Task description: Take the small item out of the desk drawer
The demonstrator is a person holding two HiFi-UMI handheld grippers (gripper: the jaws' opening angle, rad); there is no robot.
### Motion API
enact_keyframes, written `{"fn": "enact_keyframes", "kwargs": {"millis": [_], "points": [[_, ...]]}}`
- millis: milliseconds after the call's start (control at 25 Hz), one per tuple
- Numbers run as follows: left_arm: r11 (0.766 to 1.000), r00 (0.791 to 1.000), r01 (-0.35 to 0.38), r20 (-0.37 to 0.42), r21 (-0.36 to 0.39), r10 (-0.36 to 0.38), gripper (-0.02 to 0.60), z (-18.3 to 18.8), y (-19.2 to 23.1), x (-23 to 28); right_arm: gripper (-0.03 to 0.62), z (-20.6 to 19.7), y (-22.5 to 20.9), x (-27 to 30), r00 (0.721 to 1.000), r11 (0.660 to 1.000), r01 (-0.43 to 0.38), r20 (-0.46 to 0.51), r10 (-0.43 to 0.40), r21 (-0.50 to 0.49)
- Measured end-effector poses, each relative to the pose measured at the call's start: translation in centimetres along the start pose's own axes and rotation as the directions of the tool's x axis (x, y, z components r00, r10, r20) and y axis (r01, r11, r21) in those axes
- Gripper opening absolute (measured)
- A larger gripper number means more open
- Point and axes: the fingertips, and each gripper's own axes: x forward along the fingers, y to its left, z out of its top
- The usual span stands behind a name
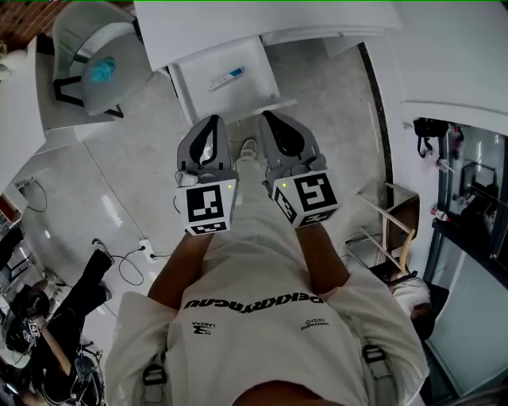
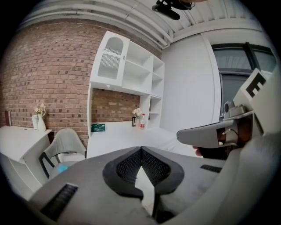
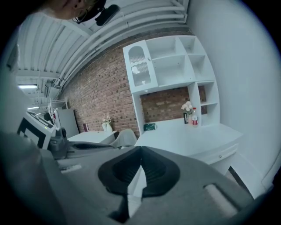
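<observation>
Below the white desk (image 1: pixel 238 24) a drawer (image 1: pixel 184 87) stands pulled open. In it lies a small white tube with a blue end (image 1: pixel 226 78). My left gripper (image 1: pixel 211 120) and right gripper (image 1: pixel 267 117) hang side by side just short of the drawer's front edge and point toward it. Both are shut, pads touching, with nothing between them. From the left gripper (image 2: pixel 140 150) I see the desk top (image 2: pixel 118 134) and the right gripper's jaw (image 2: pixel 215 134) beside it. Past the right gripper (image 3: pixel 140 151) the desk (image 3: pixel 189 138) shows too. The drawer's inside is hidden in both gripper views.
A grey chair (image 1: pixel 91 67) with a blue object on its seat stands left of the drawer. A white shelf unit (image 2: pixel 127 66) tops the desk, with a bottle (image 3: pixel 194 117) and flowers beside it. A person (image 1: pixel 48 317) and floor cables (image 1: pixel 127 258) are lower left; a stool (image 1: pixel 393 226) at right.
</observation>
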Motion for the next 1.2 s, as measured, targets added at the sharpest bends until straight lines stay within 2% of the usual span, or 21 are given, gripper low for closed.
{"fn": "enact_keyframes", "kwargs": {"millis": [200,400,600,880,1000,1200], "points": [[0.999,0.998,-0.052,-0.031,-0.010,0.052,-0.003,-1.3,0.0,3.4,-0.008,-1.4,-2.9,2.6,0.996,0.998,-0.059,-0.062,0.058,-0.025],[0.996,0.995,-0.083,-0.055,-0.028,0.081,-0.003,-2.7,2.7,5.4,-0.008,-3.3,-2.2,6.9,0.986,0.992,-0.116,-0.128,0.109,-0.050],[0.996,0.993,-0.082,-0.085,-0.038,0.079,-0.003,-4.1,4.0,6.8,-0.008,-5.4,-1.8,9.7,0.962,0.984,-0.160,-0.237,0.138,-0.073],[0.995,0.991,-0.074,-0.118,-0.072,0.065,-0.003,-6.1,6.2,8.5,-0.005,-7.4,-1.9,13.7,0.943,0.980,-0.167,-0.307,0.128,-0.104],[0.995,0.990,-0.065,-0.131,-0.074,0.055,-0.003,-6.8,6.9,9.4,0.006,-8.6,-1.9,15.6,0.923,0.972,-0.190,-0.362,0.128,-0.141],[0.995,0.985,-0.068,-0.165,-0.078,0.054,-0.003,-8.6,7.9,10.6,0.026,-10.5,-2.0,18.0,0.885,0.930,-0.265,-0.446,0.130,-0.254]]}}
